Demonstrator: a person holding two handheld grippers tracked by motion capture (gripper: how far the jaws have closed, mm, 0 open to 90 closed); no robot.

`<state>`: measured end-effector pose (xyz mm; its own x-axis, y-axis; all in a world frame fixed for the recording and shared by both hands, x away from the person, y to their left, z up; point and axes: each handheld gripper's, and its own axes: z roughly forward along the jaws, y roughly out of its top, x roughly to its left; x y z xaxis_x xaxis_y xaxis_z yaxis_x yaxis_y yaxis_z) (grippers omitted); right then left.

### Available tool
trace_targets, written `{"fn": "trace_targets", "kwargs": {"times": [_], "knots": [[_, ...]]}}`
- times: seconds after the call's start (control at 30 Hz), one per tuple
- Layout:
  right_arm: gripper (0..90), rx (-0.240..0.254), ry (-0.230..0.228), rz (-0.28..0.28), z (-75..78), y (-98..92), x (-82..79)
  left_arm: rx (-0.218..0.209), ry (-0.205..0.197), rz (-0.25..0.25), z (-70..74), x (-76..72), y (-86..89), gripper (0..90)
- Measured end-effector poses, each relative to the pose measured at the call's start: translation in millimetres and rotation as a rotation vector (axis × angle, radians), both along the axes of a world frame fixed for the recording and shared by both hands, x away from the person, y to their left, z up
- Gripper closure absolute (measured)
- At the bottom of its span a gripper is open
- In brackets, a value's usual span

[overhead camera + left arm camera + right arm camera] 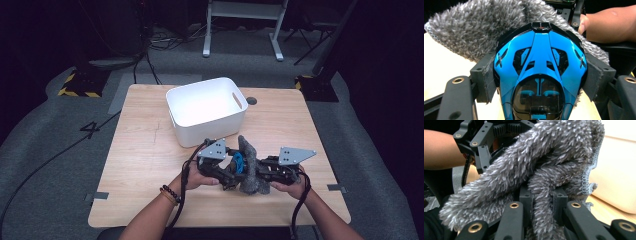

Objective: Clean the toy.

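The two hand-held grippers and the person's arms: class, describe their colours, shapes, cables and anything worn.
Both the left gripper and the right gripper are black linkage frames with brass-coloured pivot rivets and dark padded jaws. Each carries a grey three-cornered plate dotted with small holes, and a black cable trails back along each forearm. The arms are bare; a dark beaded bracelet circles the left wrist.

Light wooden table (145, 165), white plastic bin (206, 111) standing on its far half, near the middle

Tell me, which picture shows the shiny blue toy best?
The left gripper view: the blue toy sits big and sharp between the jaws. The high view shows a small blue bit; in the right gripper view, grey cloth covers it.
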<state>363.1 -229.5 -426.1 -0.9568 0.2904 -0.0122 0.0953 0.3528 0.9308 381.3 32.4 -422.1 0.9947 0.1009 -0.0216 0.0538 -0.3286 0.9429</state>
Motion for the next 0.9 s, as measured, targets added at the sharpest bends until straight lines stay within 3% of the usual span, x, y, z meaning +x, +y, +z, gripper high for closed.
{"fn": "trace_targets", "kwargs": {"times": [0.03, 0.1, 0.5, 0.67, 0.9], "knots": [[76.1, -0.041, -0.007, 0.001, -5.7, 4.3, -1.5, 0.001, -0.003, 0.000, 0.7, -0.3, -0.2, 25.7], [76.1, -0.078, -0.002, 0.004, -11.9, 7.8, -1.7, -0.006, -0.003, -0.003, 1.8, -1.2, 0.2, 25.7], [76.1, -0.139, 0.063, 0.016, -37.1, 23.1, 2.0, -0.025, -0.015, 0.019, 8.6, -1.6, 5.5, 25.9], [76.0, -0.187, 0.062, 0.013, -43.2, 26.9, 1.3, -0.018, -0.019, 0.065, 9.9, -1.0, 7.9, 26.0], [76.0, -0.153, 0.028, -0.022, -33.1, 14.6, -0.3, -0.010, -0.026, 0.139, 11.6, 1.5, 12.7, 26.0]]}}
